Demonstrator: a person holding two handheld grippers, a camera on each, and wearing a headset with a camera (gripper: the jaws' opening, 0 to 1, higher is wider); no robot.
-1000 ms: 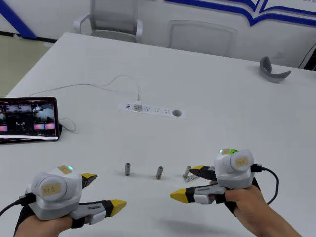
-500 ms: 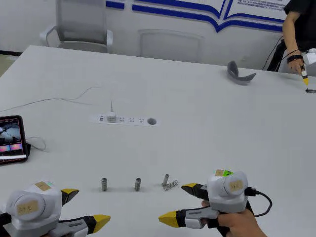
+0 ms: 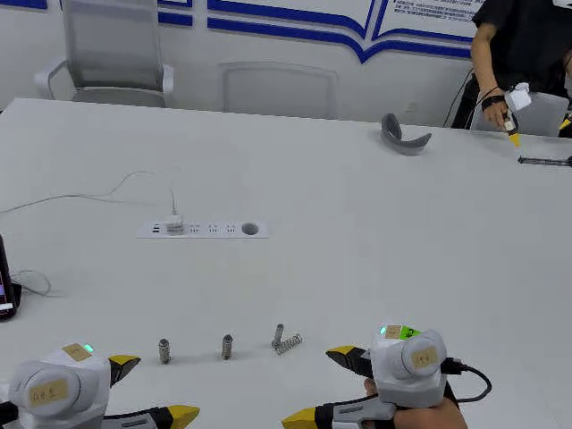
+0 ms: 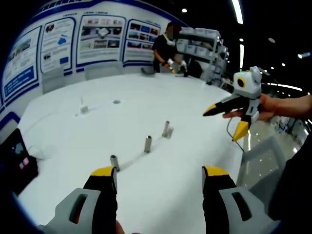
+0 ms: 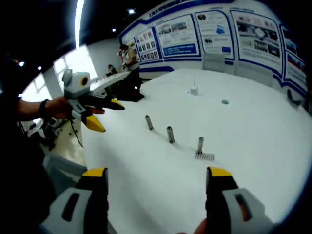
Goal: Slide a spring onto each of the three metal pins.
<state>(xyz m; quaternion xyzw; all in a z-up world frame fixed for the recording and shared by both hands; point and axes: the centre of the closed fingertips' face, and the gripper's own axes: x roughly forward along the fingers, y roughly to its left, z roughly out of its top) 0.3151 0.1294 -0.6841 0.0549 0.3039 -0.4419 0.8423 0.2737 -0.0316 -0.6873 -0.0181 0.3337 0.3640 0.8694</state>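
The right tool (image 3: 322, 386), white with yellow tips, had its two jaws spread wide and held nothing. It hung low over the white bench (image 3: 375, 232), close to the person. The left tool (image 3: 154, 388) was the same kind. Its jaws were spread wide too, and it held nothing.

Just past the tools, three short posts stood in a row on the bench. The left grey metal pin (image 3: 164, 350) and the middle grey metal pin (image 3: 227, 347) looked thick and bumpy. I think each one already had a spring on it, but they were too small to be sure. The right grey metal pin (image 3: 278, 335) looked thin and bare. A small silver wire spring (image 3: 290, 343) lay flat on the bench, right at the foot of that pin.

So I think the job was at its last spring. The right tool was the nearer one. It would need to go forward and down to the spring and pinch it softly by its sides. Then it would lift the spring, turn it to stand up, and line its hole up over the top of the bare pin. After that the spring could slip down. The spring was tiny and might roll away or get squashed. The pin might tip if it got bumped.

Farther out lay a long white power strip (image 3: 201, 230) with a thin cable. A grey curved thing (image 3: 402, 136) sat near the far edge.
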